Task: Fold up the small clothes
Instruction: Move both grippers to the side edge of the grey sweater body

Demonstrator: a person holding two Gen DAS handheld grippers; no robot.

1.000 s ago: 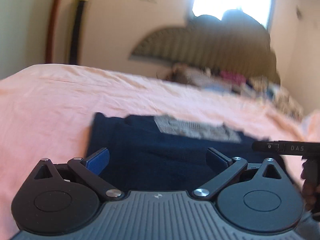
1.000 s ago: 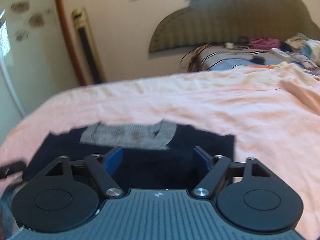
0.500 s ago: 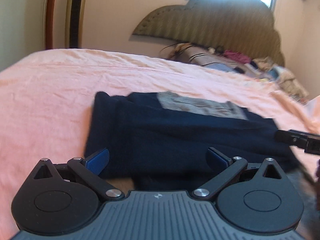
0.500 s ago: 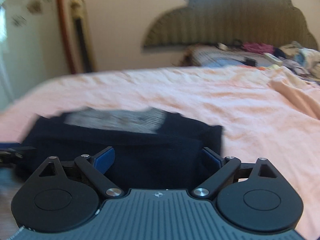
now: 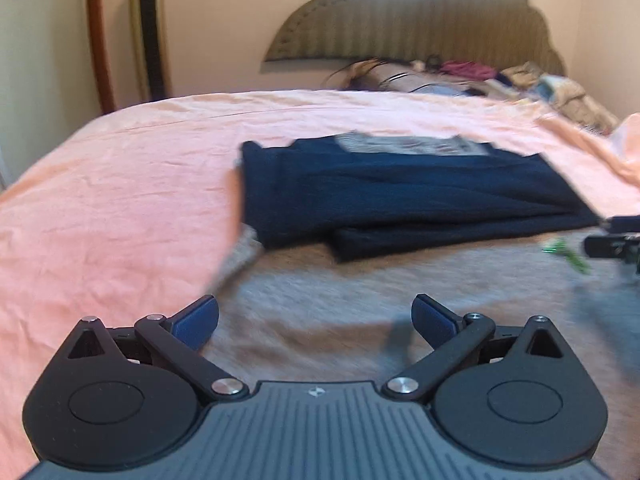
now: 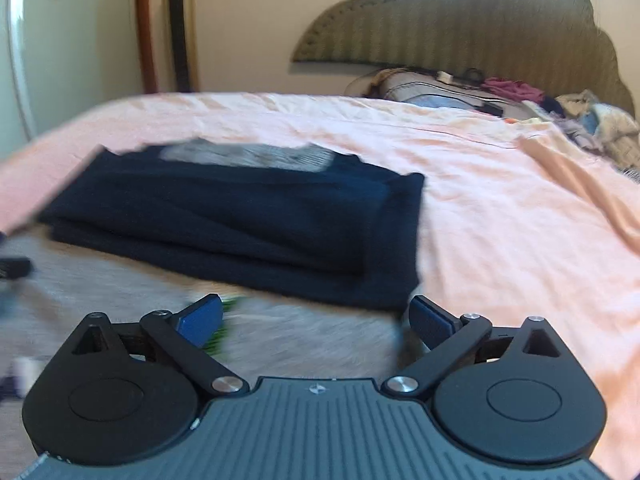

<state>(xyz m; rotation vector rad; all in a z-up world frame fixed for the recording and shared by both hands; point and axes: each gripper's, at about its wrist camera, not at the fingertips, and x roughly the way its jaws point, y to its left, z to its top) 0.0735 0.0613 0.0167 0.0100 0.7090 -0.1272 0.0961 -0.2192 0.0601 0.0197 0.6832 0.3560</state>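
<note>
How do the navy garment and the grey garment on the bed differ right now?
The navy garment is folded into a compact stack with a grey printed panel on top; the grey garment lies spread flat, unfolded. The navy garment sits farther from the cameras, overlapping the grey garment's far edge; the grey garment lies directly ahead of both open hand-held grippers. Both rest on the pink bedsheet.

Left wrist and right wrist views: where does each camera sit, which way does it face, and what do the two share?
Left wrist: sits behind the open left gripper, facing the headboard over a grey cloth; the right gripper's tip shows at right.
Right wrist: sits behind the open right gripper, facing likewise; a dark tip at left is probably the left gripper's.
Shared: folded navy garment, pink sheet, headboard.
</note>
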